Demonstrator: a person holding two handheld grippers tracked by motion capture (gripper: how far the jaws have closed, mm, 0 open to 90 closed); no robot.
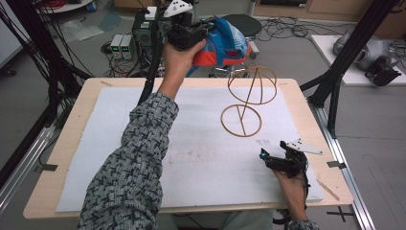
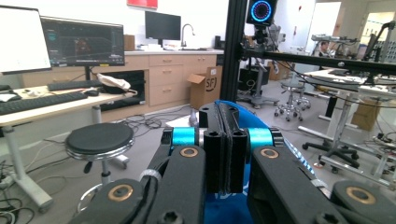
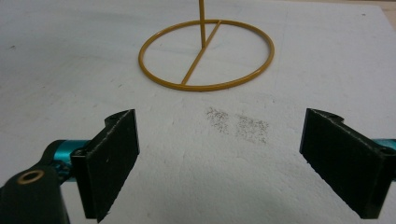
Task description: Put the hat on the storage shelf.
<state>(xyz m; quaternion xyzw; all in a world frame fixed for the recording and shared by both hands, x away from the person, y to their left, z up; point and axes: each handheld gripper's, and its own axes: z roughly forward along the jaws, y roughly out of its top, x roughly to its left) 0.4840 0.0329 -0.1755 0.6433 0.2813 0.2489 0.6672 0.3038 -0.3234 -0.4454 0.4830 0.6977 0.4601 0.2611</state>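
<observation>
A person's left hand holds my left gripper (image 1: pixel 191 29) high beyond the table's far edge. Its jaws (image 2: pixel 224 112) are pressed together on a blue and orange cap (image 1: pixel 224 42), whose blue cloth (image 2: pixel 226 210) shows behind and under the jaws. A gold wire stand (image 1: pixel 241 120) with a round base ring and a domed top (image 1: pixel 252 85) stands on the white mat, right of centre. My right gripper (image 1: pixel 274 154) rests low at the front right of the mat, open, with nothing between its fingers (image 3: pixel 219 154). The stand's base ring (image 3: pixel 197 58) lies just ahead of it.
The white mat (image 1: pixel 115 129) covers most of the wooden table (image 1: pixel 79 103). A black stool (image 1: pixel 243 23) stands behind the table, under the cap. Black frame posts (image 1: pixel 344 52) rise at both sides. Cables and boxes lie on the floor behind.
</observation>
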